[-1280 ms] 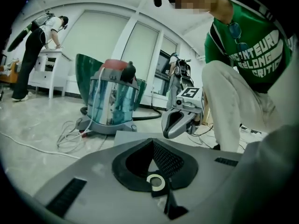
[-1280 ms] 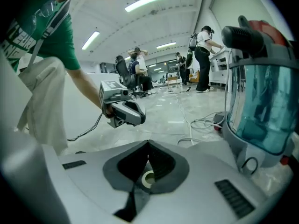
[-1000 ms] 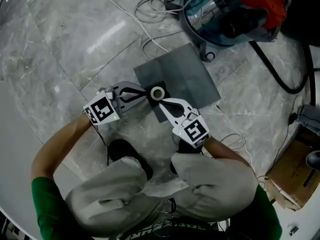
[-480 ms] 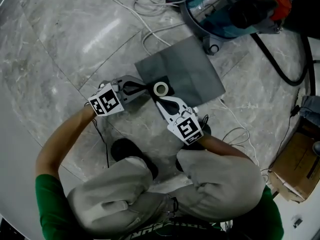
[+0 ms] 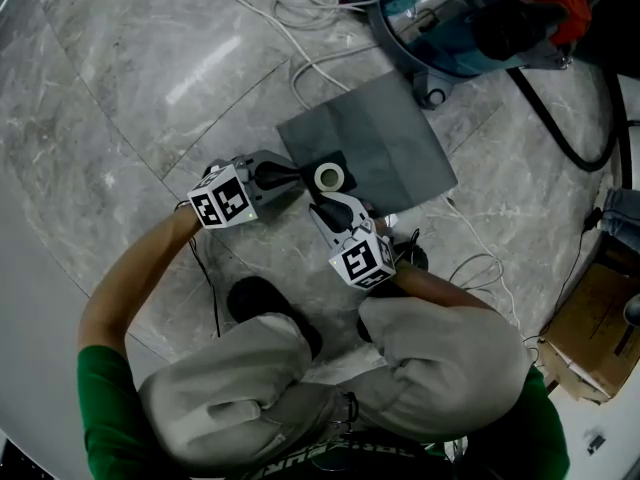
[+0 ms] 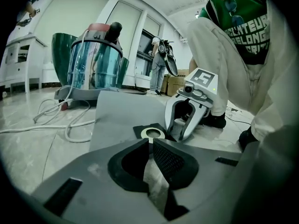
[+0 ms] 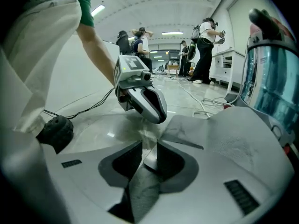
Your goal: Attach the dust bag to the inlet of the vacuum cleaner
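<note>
Grey dust bag [image 5: 385,143] flat on the floor [image 5: 150,88] near the vacuum cleaner [image 5: 470,18], left gripper [image 5: 297,176] jaws pinched on its black collar [image 5: 337,158], right gripper [image 5: 330,201] jaws just been opening, collar edge loose between them

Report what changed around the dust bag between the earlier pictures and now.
Both grippers have come lower at the collar of the dust bag. The right gripper has tongs that have just been opening; a corner of the collar sits between them, no longer pinched. The left gripper keeps its tongs closed on the collar's edge. The dust bag still lies flat on the floor beside the vacuum cleaner.
</note>
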Demonstrator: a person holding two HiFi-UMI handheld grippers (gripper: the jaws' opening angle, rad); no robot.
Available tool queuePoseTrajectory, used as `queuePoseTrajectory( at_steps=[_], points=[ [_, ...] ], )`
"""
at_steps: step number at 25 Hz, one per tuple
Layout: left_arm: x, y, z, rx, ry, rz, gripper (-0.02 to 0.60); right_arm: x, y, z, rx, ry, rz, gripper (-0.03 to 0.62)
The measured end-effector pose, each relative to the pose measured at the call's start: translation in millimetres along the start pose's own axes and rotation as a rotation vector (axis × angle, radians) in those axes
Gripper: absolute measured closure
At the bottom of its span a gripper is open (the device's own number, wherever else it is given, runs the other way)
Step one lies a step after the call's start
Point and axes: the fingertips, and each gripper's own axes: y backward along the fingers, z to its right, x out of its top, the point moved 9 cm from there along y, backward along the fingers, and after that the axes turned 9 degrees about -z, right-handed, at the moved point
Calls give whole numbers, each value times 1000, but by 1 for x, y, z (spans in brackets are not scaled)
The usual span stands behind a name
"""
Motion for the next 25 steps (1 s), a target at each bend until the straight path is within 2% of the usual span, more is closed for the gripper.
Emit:
queuePoseTrajectory(
  at_steps=[4,8,11,15,18,25],
  points=[
    [-1,-4,3,-25,1,0,555,-6,-4,-9,-8,50,-31,473],
    [-4,-7,4,-43,1,-16,531,-11,-9,-15,-105,161,-69,470],
    [-4,-8,4,-46,1,-22,517,-14,-12,-16,-162,200,-93,470],
    [-3,-7,3,-41,-3,-27,511,-14,-11,-11,-193,185,-98,475],
    [-2,-7,1,-34,-9,-33,511,-13,-6,-6,-214,170,-89,505],
    [15,-3,-10,2,-41,-19,511,-7,16,7,-260,160,-21,549]
  ],
)
